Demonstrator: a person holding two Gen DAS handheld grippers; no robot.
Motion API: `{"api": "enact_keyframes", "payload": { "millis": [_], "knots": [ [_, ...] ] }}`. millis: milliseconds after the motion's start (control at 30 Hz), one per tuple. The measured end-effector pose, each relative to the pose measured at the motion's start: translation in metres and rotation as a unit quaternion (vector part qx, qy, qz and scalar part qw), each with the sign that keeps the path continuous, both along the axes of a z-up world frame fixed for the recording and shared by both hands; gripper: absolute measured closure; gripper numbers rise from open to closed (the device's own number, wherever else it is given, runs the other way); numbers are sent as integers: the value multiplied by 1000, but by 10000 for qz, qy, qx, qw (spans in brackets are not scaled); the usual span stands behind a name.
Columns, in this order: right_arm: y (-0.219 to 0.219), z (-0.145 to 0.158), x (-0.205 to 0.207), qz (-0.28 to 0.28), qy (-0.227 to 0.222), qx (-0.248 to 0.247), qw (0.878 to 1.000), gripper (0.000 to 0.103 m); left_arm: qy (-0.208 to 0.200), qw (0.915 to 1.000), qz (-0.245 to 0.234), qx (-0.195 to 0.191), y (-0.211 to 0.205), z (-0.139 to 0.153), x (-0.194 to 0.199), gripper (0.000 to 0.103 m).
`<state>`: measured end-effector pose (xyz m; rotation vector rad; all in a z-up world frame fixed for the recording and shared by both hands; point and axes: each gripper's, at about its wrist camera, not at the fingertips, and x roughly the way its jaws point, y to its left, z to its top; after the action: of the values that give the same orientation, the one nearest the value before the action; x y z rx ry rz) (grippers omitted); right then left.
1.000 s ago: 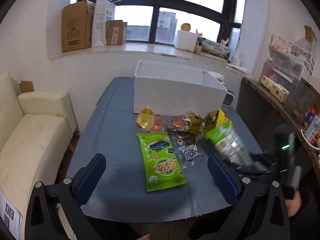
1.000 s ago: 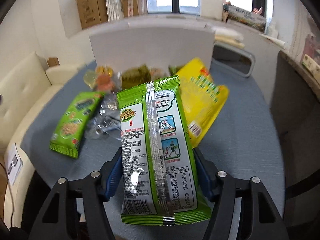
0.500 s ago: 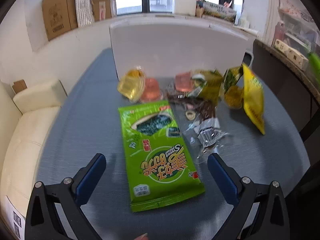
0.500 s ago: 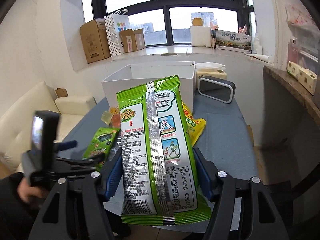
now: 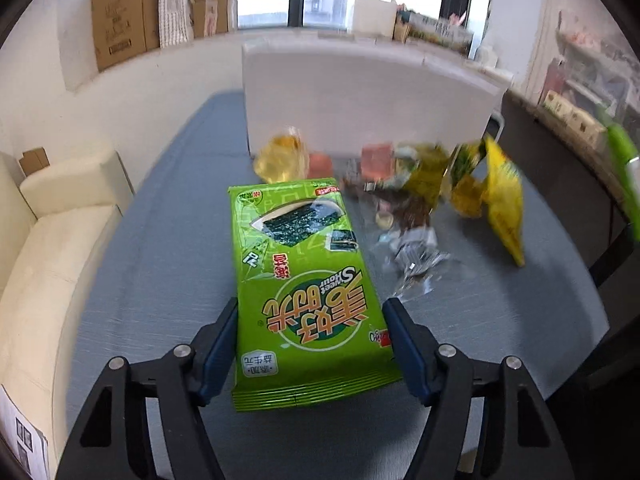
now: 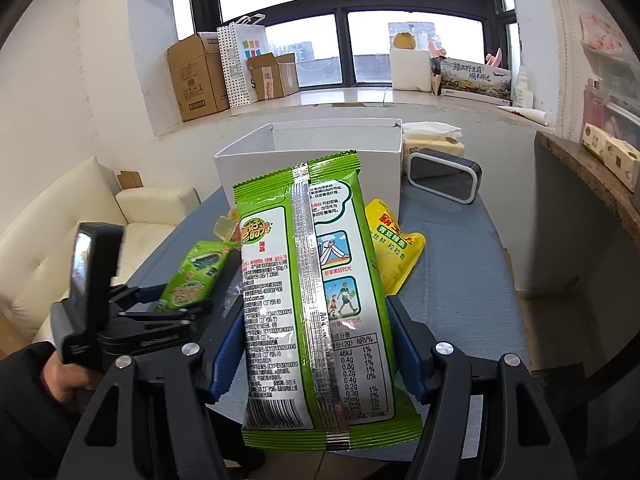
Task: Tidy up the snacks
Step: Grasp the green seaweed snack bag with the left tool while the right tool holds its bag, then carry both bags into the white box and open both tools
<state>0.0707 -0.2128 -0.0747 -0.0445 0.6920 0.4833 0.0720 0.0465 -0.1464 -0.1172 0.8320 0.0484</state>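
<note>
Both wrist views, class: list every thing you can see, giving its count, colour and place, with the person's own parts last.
seaweed packet on table: 1, green, flat between the left claw's fingers
held seaweed packet: 1, green and white back, in the right claw
yellow snack bag: 1, yellow, before the box
jelly cups: several, yellow and pink, by the box
clear wrapped snacks: a few, silvery, mid-table
white box: 1, open, table's far side
table: 1, blue-grey
clock: 1, black and grey, right of box
sofa: 1, cream, left
cardboard boxes: several, brown, windowsill
left claw: 1, black and blue
right claw: 1, black and blue
</note>
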Motion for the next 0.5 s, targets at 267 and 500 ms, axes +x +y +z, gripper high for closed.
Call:
{"api": "enact_keyframes", "payload": {
  "millis": [267,500],
  "knots": [
    [4,11,15,-62,-159,74,9998,33,-965,9953,-12,-37,-5,85,-6,28],
    [23,50,107,-163,-124,459,9987,33,-1148,9925,-378,180,-2,145,79,28]
  ]
}}
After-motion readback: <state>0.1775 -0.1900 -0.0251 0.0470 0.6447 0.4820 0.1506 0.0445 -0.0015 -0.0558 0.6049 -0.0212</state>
